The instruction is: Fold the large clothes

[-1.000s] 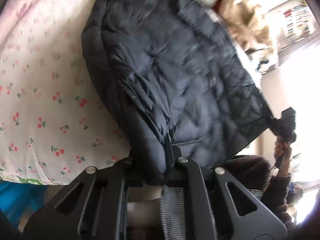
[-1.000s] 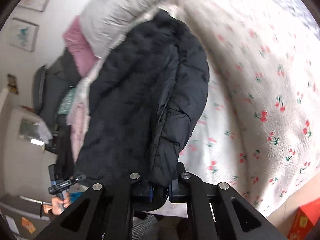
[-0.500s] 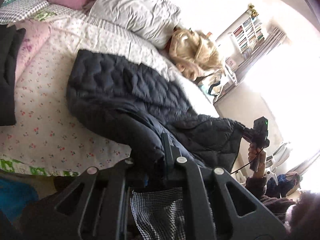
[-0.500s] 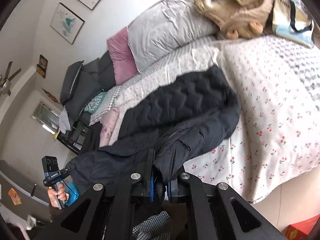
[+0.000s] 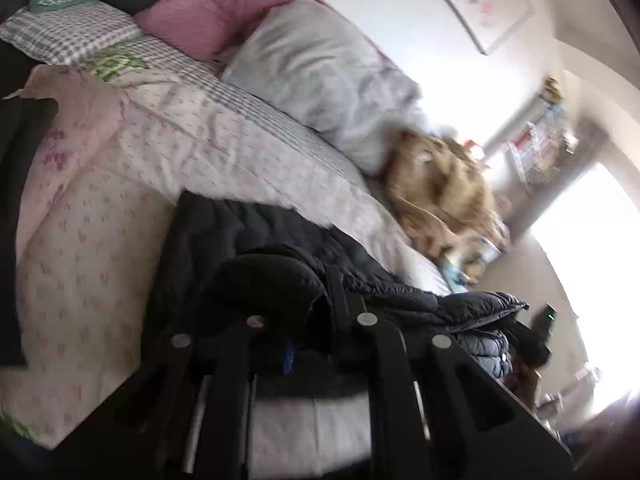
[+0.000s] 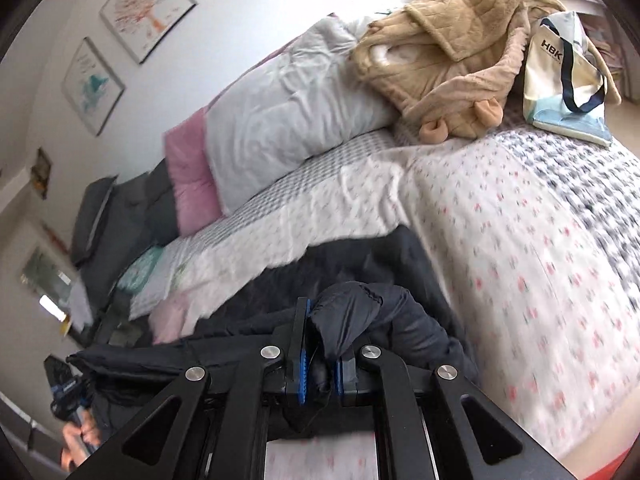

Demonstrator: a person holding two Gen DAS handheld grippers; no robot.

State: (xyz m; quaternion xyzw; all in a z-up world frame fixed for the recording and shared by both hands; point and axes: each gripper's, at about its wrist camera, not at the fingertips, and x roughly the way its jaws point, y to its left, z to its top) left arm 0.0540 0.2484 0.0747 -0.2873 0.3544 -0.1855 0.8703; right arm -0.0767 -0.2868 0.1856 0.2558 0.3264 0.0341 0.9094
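Note:
A dark navy quilted puffer jacket (image 5: 256,240) lies on the cherry-print bedspread (image 5: 80,248), stretched between both grippers along the bed's near edge. My left gripper (image 5: 316,320) is shut on a bunched edge of the jacket. My right gripper (image 6: 320,344) is shut on another bunched edge of the jacket (image 6: 360,312); blue pads (image 6: 303,360) show beside the fabric. Each gripper also shows at the edge of the other's view: the right one (image 5: 540,336) and the left one (image 6: 68,392).
A grey pillow (image 6: 288,100) and a pink pillow (image 6: 188,176) lean at the headboard. A tan fleece garment (image 6: 452,44) and a white tote bag (image 6: 568,80) lie on the bed's far side. A black garment (image 5: 16,208) lies at the left.
Both grippers have lowered and pulled back with the jacket. The jacket, earlier hanging spread in the air, now lies low on the bedspread near the bed's edge.

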